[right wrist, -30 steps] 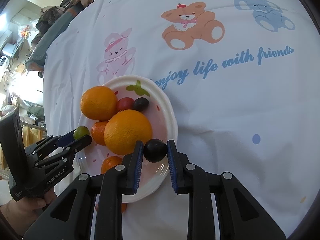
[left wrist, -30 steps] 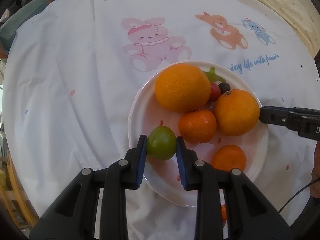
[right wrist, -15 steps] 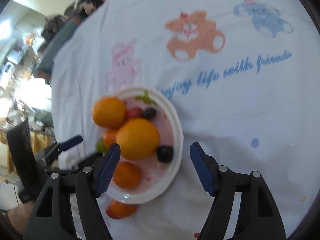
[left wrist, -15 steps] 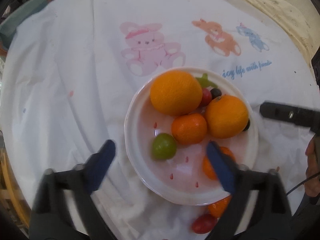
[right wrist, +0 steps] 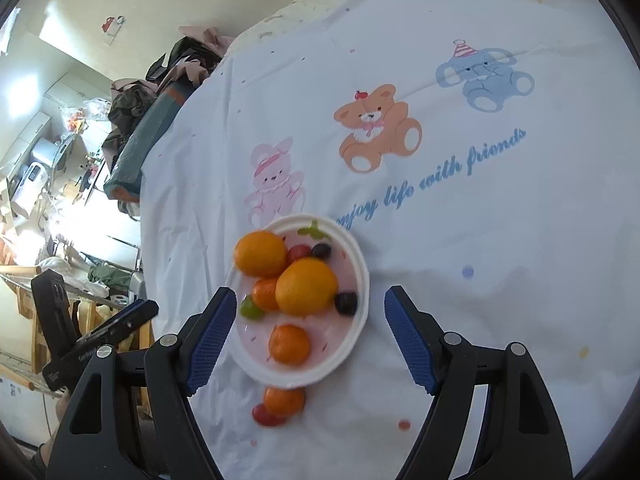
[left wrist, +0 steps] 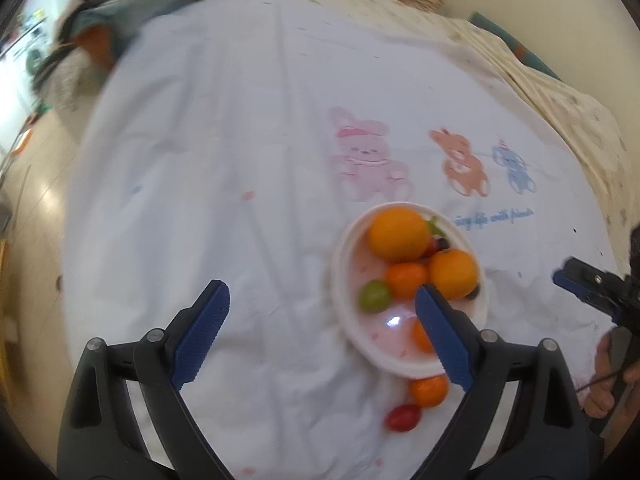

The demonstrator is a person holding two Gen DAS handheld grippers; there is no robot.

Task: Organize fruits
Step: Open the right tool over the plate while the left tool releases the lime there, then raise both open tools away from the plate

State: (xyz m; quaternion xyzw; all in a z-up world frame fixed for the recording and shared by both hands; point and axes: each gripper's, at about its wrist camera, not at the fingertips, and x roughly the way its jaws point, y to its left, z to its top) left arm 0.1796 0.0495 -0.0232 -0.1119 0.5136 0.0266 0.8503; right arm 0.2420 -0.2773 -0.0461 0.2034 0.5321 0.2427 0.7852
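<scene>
The left hand-held gripper is hanging over the white cartoon-print cloth with its blue pads wide apart and nothing between them. The right hand-held gripper has just been opening; its jaws are standing apart above the near half of the white plate, gripping nothing. The plate is carrying two large oranges, two mandarins, a green lime at its left edge, a dark plum at its right edge, and a small red fruit and a dark one at the far side. Off the plate, just beside its near rim, a third mandarin is lying on the cloth, touching a red cherry tomato.
</scene>
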